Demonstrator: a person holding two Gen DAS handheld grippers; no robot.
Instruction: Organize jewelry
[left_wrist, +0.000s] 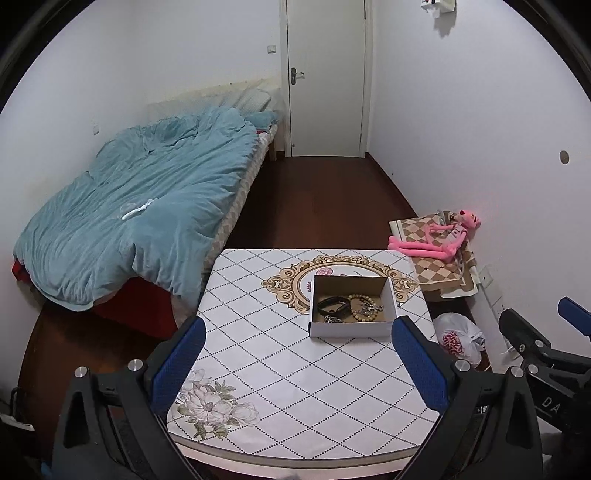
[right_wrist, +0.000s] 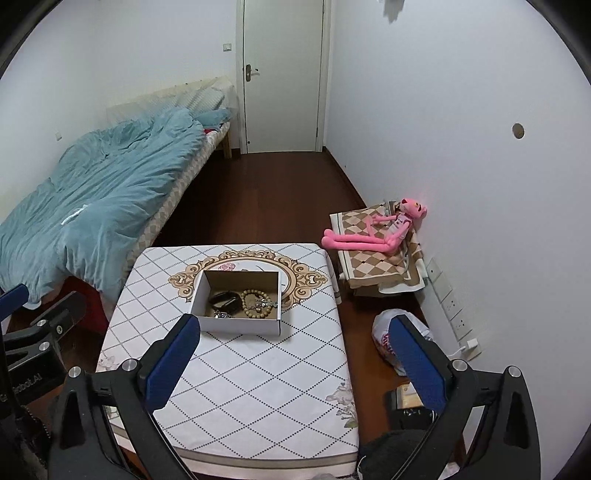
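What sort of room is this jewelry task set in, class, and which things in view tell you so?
Most likely a home bedroom: a bed with a rumpled blue duvet along the wall, a closed door, and a pink plush toy beside the patterned table.

Matt cardboard box (left_wrist: 352, 326); wooden bead bracelet (left_wrist: 361, 307); glossy dark wood floor (left_wrist: 317, 199)

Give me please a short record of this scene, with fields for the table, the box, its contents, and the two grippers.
table: patterned table near a bed
box: open cardboard box on the far half of the table
contents: wooden bead bracelet, black band, metal chain pieces, all inside the box
left gripper: open, holding nothing, short of the box
right gripper: open, holding nothing, short of the box
off the table: pink plush toy by the wall
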